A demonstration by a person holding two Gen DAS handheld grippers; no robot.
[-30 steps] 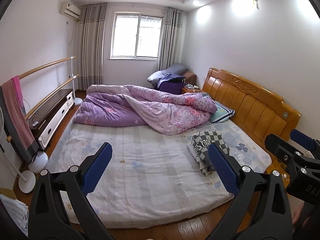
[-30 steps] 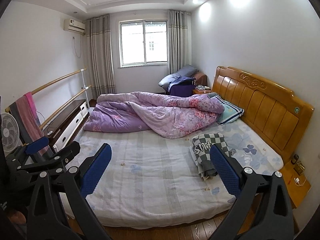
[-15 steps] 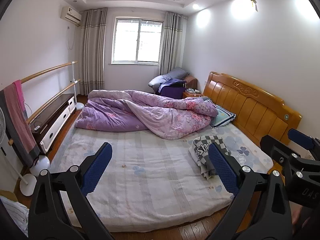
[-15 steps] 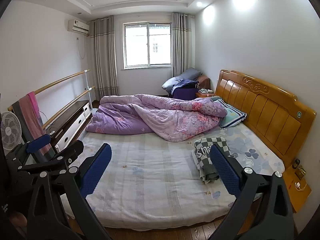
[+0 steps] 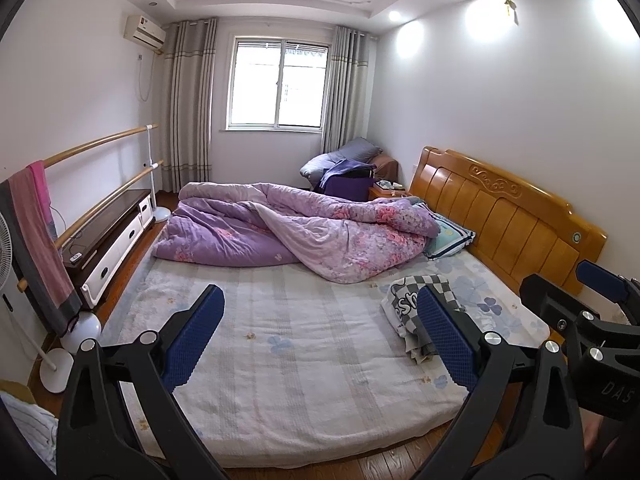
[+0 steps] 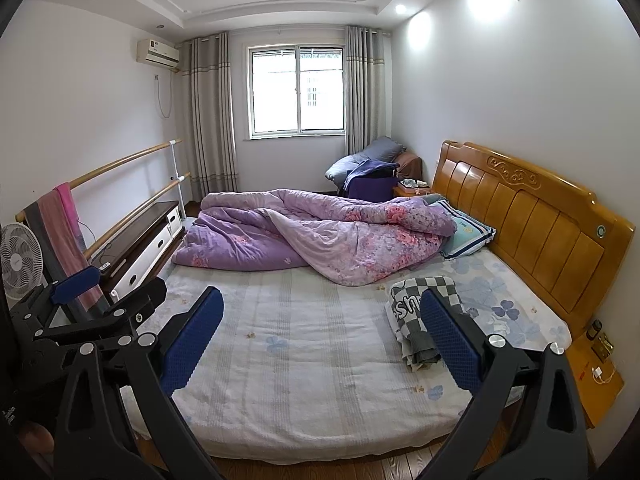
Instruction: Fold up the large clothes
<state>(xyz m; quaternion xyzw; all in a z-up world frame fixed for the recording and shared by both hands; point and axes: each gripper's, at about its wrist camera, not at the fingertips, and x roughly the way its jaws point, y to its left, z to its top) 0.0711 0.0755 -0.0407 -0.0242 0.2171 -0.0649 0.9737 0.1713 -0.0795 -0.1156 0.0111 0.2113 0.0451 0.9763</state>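
Both tongs are wide open and hold nothing: left tongs (image 5: 320,336) and right tongs (image 6: 324,336) hover side by side off the foot edge of the bed (image 5: 280,360), at the bottom of each frame, pointing across the mattress toward the window. Looks like a staging pose before the reach, nothing touched yet. The checkered garment (image 5: 424,296) sits right of centre in both views, on the sheet near the wooden headboard (image 5: 512,216), well apart from both tongs. It's bunched into a loose heap, white panel with dark lettering facing the left of the frame; the right blue pad hides part of it. Long axis runs roughly from upper left to lower right of the frame, with the darker folded end nearest the camera. My guess is it was left on the open stretch of sheet because the purple comforter (image 5: 304,232) is shoved to the far half, so there's flat room to spread it. Collar or hem orientation: can't tell.
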